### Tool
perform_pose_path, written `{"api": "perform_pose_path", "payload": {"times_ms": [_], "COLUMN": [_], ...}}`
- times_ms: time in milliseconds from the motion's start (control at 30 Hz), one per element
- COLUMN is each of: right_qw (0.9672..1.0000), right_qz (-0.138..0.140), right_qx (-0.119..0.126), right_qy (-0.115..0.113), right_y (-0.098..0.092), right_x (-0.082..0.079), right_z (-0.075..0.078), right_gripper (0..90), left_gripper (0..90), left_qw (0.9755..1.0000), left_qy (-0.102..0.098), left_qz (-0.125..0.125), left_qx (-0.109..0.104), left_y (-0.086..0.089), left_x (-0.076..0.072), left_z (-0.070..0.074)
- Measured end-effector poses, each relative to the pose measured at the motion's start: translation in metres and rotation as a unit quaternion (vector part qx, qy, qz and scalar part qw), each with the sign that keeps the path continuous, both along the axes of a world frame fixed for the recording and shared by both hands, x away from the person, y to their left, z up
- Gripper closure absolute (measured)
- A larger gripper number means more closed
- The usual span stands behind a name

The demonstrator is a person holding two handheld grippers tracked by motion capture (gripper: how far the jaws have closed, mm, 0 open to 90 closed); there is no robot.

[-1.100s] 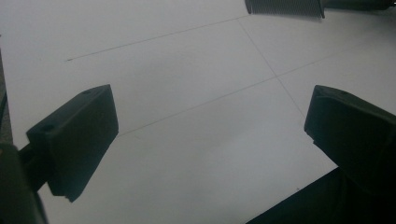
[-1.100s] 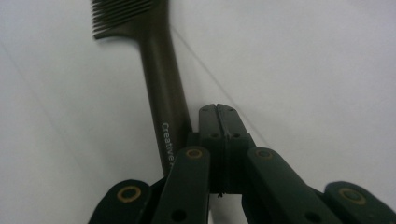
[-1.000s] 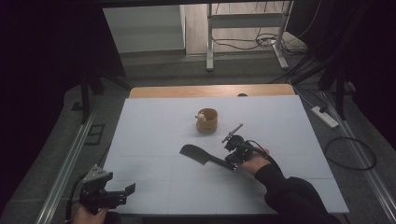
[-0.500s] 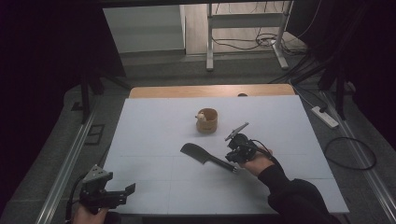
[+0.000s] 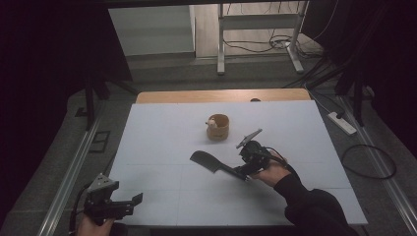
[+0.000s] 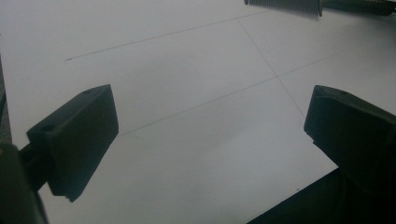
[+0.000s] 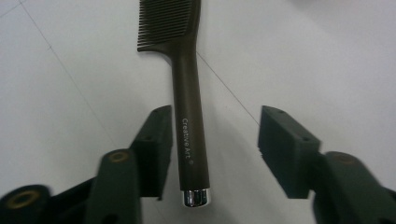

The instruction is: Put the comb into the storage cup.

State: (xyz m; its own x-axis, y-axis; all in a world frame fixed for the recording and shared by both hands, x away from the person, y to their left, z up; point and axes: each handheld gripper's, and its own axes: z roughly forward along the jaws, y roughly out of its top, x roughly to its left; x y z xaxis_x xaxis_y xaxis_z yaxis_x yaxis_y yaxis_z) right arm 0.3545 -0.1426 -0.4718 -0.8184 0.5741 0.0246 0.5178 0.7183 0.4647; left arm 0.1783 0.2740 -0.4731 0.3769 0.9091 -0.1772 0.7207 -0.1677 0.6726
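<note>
The dark comb [image 5: 212,163] lies flat on the white surface [image 5: 162,132], just below its middle. Its toothed head points to about 10 o'clock and its handle runs down toward 4 o'clock into the right claw [image 5: 244,172].

In the right gripper view the comb [image 7: 187,98] lies between the jaws of the right claw [image 7: 215,144], whose jaws have just been opening. The handle sits close against one jaw and there is a clear gap to the other, so the grip is released and the comb rests on the surface by its own weight.

The risks come from that off-centre position. If the right hand [image 5: 273,172] pulls back along the handle line, the near jaw could catch the chrome end cap [image 7: 196,198] and drag or swing the comb. If it lifts at a tilt, that jaw may snag the handle and flip the head. If the jaws close again, they would push the handle sideways first and twist the comb across the surface.

A small wooden cup [image 5: 219,127], with something pale at its rim, stands at about 12 o'clock from the comb head and well apart from it. Only a hard shove would send the comb that far.

The left claw [image 5: 132,201] hovers at the surface's near left corner, about 7 o'clock from the comb. Its jaws are spread wide over bare surface, as the left gripper view of the left claw [image 6: 205,144] shows, and it poses little danger unless it sweeps inward.
</note>
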Motion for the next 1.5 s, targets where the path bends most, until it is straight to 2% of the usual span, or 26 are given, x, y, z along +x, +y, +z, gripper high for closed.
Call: {"api": "perform_pose_path", "payload": {"times_ms": [167, 200, 233, 300, 333, 467, 667, 867, 967, 1033, 1333, 1500], "right_qw": [0.9998, 0.9998, 0.9997, 0.9997, 0.9997, 0.9997, 0.9996, 0.9989, 0.9988, 0.9986, 0.9976, 0.9966], "right_qz": [0.006, 0.006, 0.007, 0.007, 0.006, 0.006, 0.01, 0.009, 0.008, 0.008, 0.015, 0.022], "right_qx": [-0.019, -0.019, -0.021, -0.021, -0.023, -0.022, -0.028, -0.047, -0.048, -0.051, -0.064, -0.071], "right_qy": [-0.009, -0.009, -0.009, -0.008, -0.005, 0.002, 0.003, 0.003, 0.003, 0.011, 0.021, 0.037], "right_y": [0.007, 0.007, 0.009, 0.009, 0.011, 0.014, 0.018, 0.022, 0.022, 0.023, 0.024, 0.022], "right_x": [-0.001, -0.001, -0.001, -0.001, 0.0, 0.0, 0.001, 0.002, 0.002, 0.002, 0.001, 0.002], "right_z": [-0.001, -0.001, -0.001, -0.002, -0.003, -0.003, -0.002, -0.01, -0.013, -0.018, -0.032, -0.041], "right_gripper": [19.7, 19.7, 14.3, 11.5, 6.1, 0.0, 0.0, 0.0, 0.0, 0.0, 0.0, 0.0], "left_gripper": [3.7, 3.7, 3.7, 3.7, 3.7, 3.7, 3.7, 3.7, 3.7, 3.7, 3.7, 3.7], "left_qw": [1.0, 1.0, 1.0, 1.0, 1.0, 1.0, 1.0, 1.0, 1.0, 1.0, 1.0, 1.0], "left_qy": [0.0, 0.0, 0.0, 0.0, 0.0, 0.0, 0.0, 0.0, 0.0, 0.0, 0.0, -0.001], "left_qz": [-0.001, -0.001, -0.001, -0.001, -0.001, -0.001, -0.001, -0.001, -0.001, -0.001, -0.001, -0.001], "left_qx": [0.001, 0.0, 0.0, 0.0, 0.0, 0.0, -0.001, -0.003, -0.002, -0.003, -0.003, -0.002], "left_y": [0.0, 0.0, 0.0, 0.0, 0.0, 0.0, 0.0, 0.0, 0.0, 0.001, 0.001, 0.001], "left_x": [0.0, 0.0, 0.0, 0.0, 0.001, 0.001, 0.0, 0.0, 0.0, 0.0, 0.0, 0.0], "left_z": [0.0, 0.0, 0.0, 0.0, 0.0, 0.0, 0.0, 0.0, 0.0, 0.0, 0.0, 0.0]}}
